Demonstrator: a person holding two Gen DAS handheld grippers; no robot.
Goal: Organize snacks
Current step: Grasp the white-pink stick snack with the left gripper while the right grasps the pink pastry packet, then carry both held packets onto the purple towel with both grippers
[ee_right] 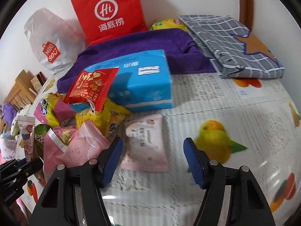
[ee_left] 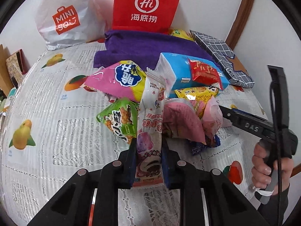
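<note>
two grippers work over one heap of roughly nine snack packets on a fruit-print tablecloth (ee_right: pixel 235 101). the left gripper (ee_left: pixel 148 162) is clamped tight on a tall white and pink snack packet (ee_left: pixel 151 116) with a purple cartoon print, standing upright at the near edge of the heap. around it lie a green packet (ee_left: pixel 120 120), a pink and yellow packet (ee_left: pixel 116 81), a yellow packet (ee_left: pixel 197 92), a red packet (ee_left: pixel 204 72) and a crumpled pink wrapper (ee_left: pixel 182 120). the red one rests on a single blue tissue pack (ee_right: pixel 139 86). the right gripper (ee_right: pixel 153 162) stands part-way open with nothing pressed between its blue pads; a pale pink packet (ee_right: pixel 148 143) lies flat on the cloth just ahead, nearer its left finger, apart from the heap. in the left wrist view a hand (ee_left: pixel 267 169) holds that gripper's handle at the right. behind the heap are one folded purple towel (ee_left: pixel 148 47), one grey checked cloth (ee_right: pixel 231 41) with an orange star, one red paper bag (ee_left: pixel 148 5) and one white plastic bag (ee_left: pixel 65 15) against the wall. the heaped packets overlap and crowd the held one on both sides
</note>
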